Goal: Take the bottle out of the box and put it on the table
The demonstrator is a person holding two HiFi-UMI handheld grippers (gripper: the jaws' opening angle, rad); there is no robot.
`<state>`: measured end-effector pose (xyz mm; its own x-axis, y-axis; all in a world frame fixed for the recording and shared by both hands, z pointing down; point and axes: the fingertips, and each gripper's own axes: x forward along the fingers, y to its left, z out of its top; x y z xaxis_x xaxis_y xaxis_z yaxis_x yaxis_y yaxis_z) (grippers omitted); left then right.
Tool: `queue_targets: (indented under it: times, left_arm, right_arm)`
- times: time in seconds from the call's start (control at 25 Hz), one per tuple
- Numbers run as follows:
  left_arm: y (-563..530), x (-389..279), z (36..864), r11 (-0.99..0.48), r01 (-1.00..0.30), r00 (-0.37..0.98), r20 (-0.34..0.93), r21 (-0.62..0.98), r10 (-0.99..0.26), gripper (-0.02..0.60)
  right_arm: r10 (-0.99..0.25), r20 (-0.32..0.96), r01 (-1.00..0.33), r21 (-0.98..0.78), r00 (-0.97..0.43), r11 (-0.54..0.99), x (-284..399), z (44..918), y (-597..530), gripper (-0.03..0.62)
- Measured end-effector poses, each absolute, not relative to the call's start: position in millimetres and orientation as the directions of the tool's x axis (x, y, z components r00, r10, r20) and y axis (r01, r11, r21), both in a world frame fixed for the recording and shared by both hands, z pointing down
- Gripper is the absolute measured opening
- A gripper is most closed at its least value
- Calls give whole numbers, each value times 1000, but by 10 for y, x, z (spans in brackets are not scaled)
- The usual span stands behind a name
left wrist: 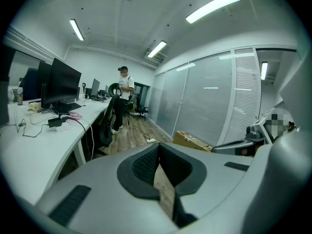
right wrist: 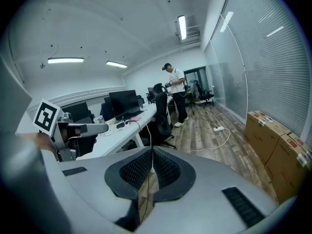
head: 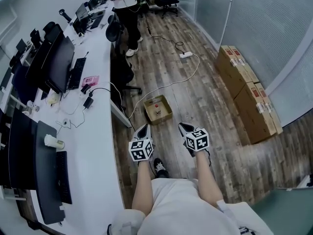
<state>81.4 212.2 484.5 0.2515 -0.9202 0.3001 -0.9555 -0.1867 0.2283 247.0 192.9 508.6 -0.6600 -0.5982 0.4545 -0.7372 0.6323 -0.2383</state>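
A small open cardboard box (head: 157,109) sits on the wood floor beside the long white table (head: 95,106). Inside it stands a small bottle (head: 157,111) with a red cap. My left gripper (head: 145,128) and right gripper (head: 182,126) are held side by side just short of the box, both pointing toward it. Both are shut with nothing between the jaws. In the left gripper view the left gripper (left wrist: 158,146) has its jaws together, and in the right gripper view so does the right gripper (right wrist: 152,149). The jaws hide the box in both gripper views.
Large cardboard cartons (head: 247,89) line the glass wall on the right. A power strip (head: 186,55) with a white cable lies on the floor beyond the box. An office chair (head: 120,62) and a standing person (head: 128,18) are farther back. Monitors, keyboards and a paper cup (head: 53,141) are on the table.
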Motion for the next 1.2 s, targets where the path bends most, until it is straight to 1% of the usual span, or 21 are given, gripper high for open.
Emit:
queue_targets:
  times: [0.24,0.64,1.2]
  left_arm:
    - [1671,734,4860,-197,-951,266,307,237,-914,15]
    - [915,384,4869,-214,-947,282,309,238,-908,15]
    - [38,-1,4926,-295,-923,365,314,247,-877,15]
  right_arm:
    - [-592,462,-739,-261,-660,620,2368,5113,1527,41]
    - [-578,480,-738,-268,-660,620,1955,5177,860,41]
    - [-629,510,-802,-258,-587,539,1597,5266,119,41]
